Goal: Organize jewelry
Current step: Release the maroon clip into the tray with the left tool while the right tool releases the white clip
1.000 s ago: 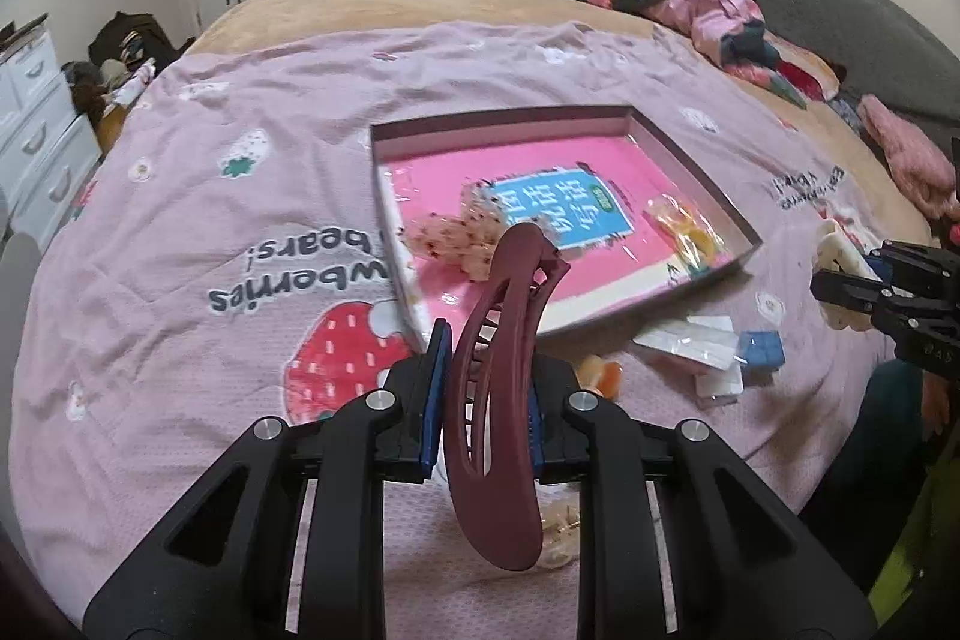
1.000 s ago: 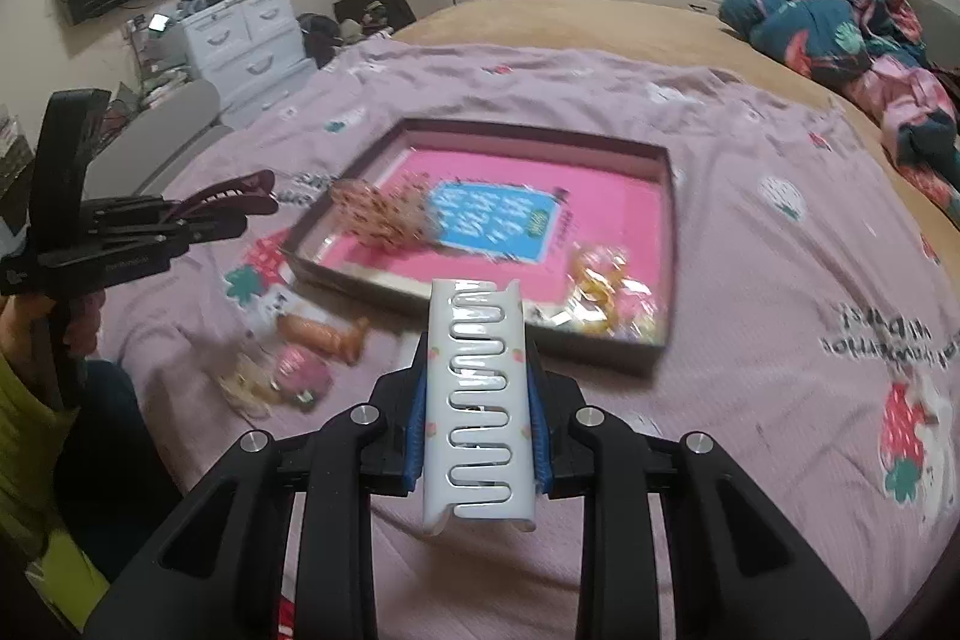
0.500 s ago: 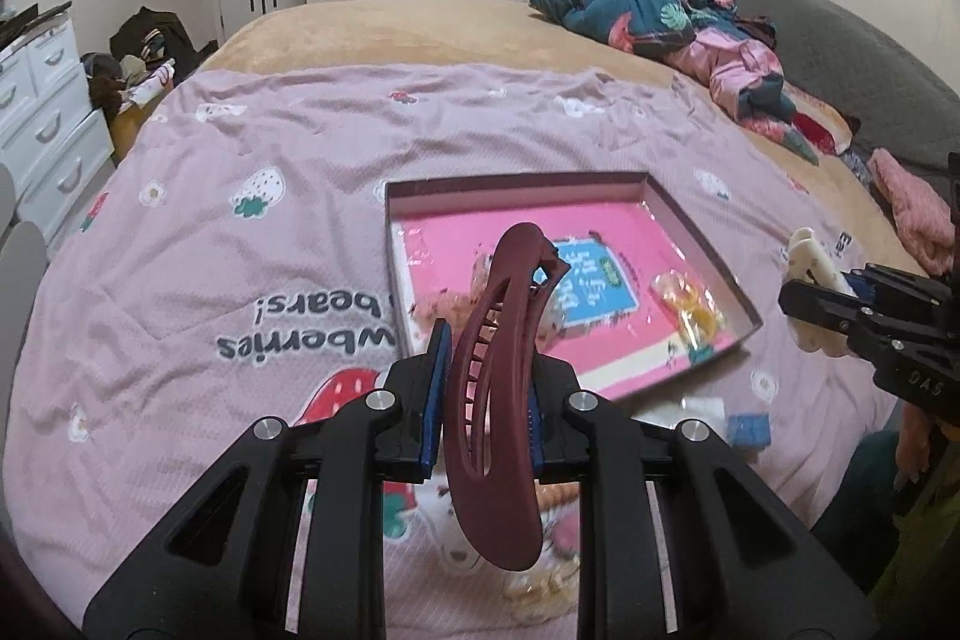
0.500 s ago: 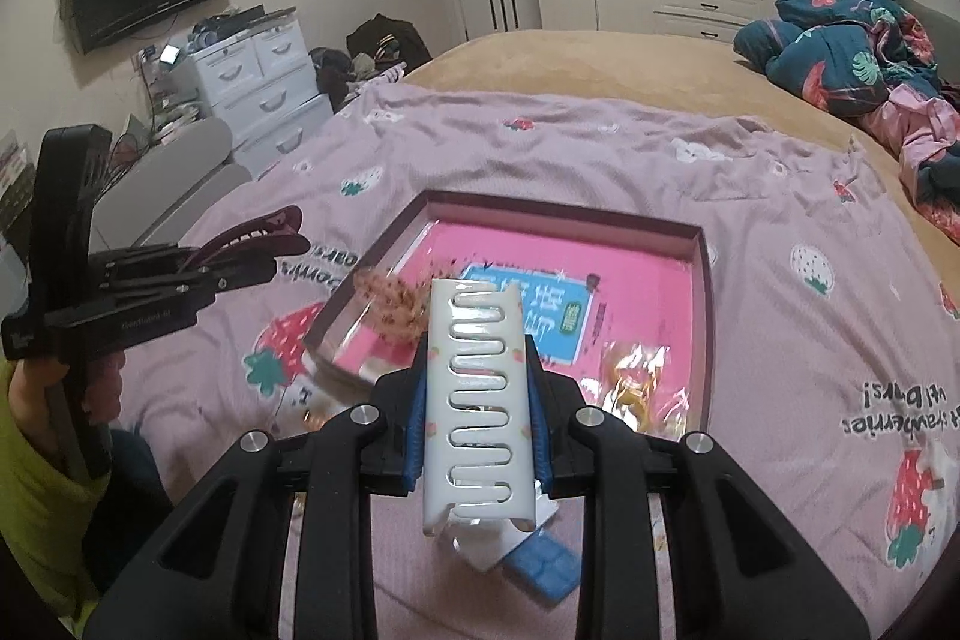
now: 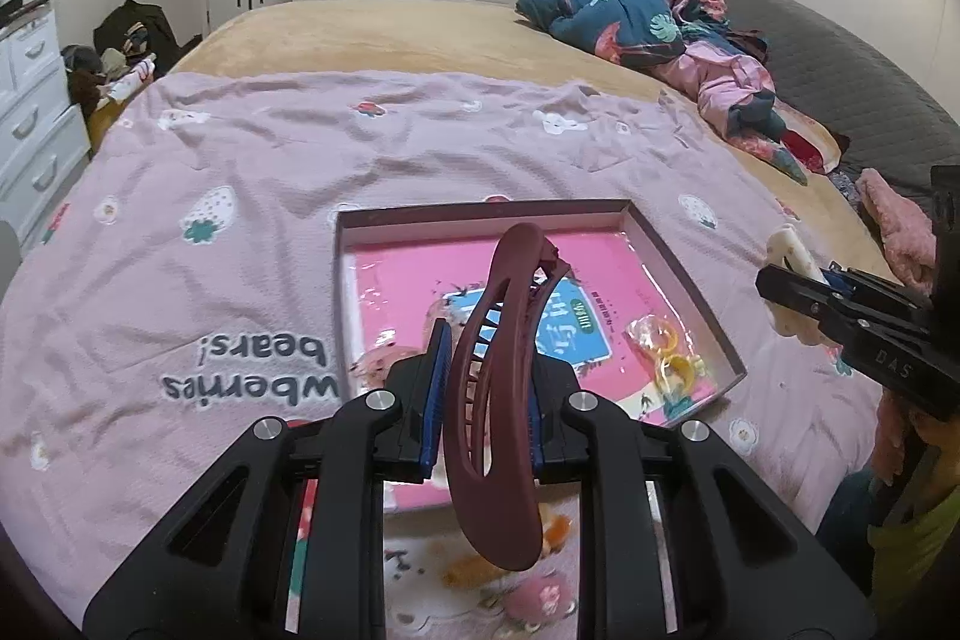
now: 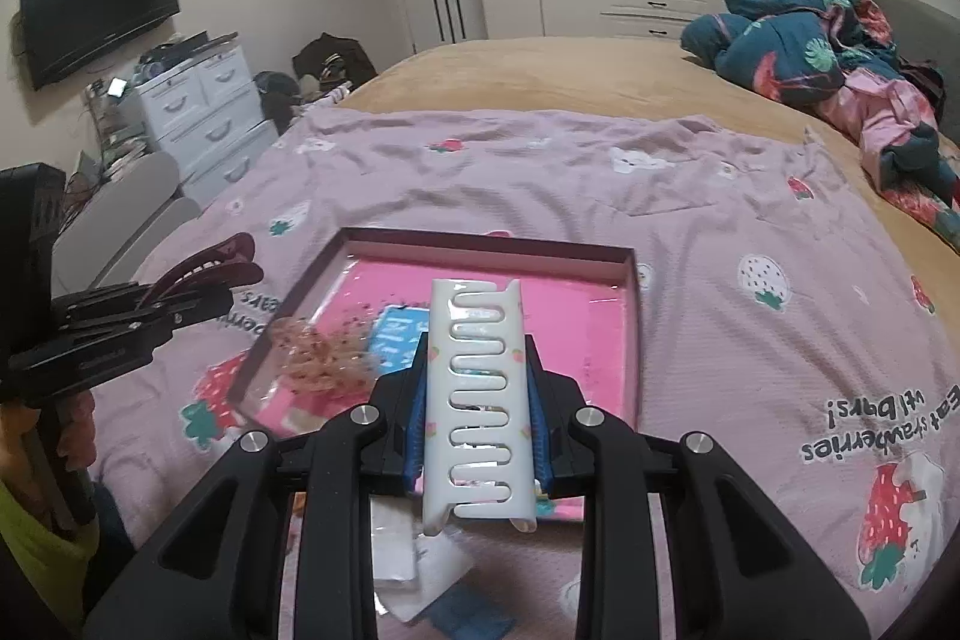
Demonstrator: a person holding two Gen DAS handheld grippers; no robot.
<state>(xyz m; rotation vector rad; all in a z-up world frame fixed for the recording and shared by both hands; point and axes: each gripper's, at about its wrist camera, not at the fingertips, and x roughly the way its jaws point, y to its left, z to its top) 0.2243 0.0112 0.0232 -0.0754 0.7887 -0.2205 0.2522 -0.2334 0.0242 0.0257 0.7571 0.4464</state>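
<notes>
Through your left wrist camera, your left tool (image 5: 485, 391) is clamped on a dark maroon hair clip (image 5: 501, 388). The clip is long and curved like a banana, glossy, with a row of slots down its spine and a small hinge at the far tip. It stands nearly upright between the blue pads (image 5: 437, 388), its rounded lower end hanging below them. Beyond it lies a shallow box (image 5: 684, 274) with dark walls and a pink floor, resting on the lilac strawberry-print blanket (image 5: 210, 280) that covers the bed. Inside the box you can see a blue label, a bagged yellow ring piece (image 5: 666, 358) at its right side, and a pale speckled scrunchie (image 5: 384, 361) partly hidden behind your tool. At the right edge your right tool (image 5: 798, 289) shows from the side, gripping a cream clip.

Through your right wrist camera, your right tool (image 6: 477, 415) is closed on a white hair clip (image 6: 477, 400). It is flat and rectangular, with interlocking zigzag teeth down its middle and tiny pink dots along its edges, and it is held upright with its top reaching over the box. The box (image 6: 630, 304) sits just ahead, and the scrunchie (image 6: 318, 355) lies in its near left corner. White paper packets (image 6: 414, 559) lie on the blanket beneath your tool. At the left, your left tool (image 6: 198, 301) holds the maroon clip above the blanket, beside the box's left wall.
</notes>
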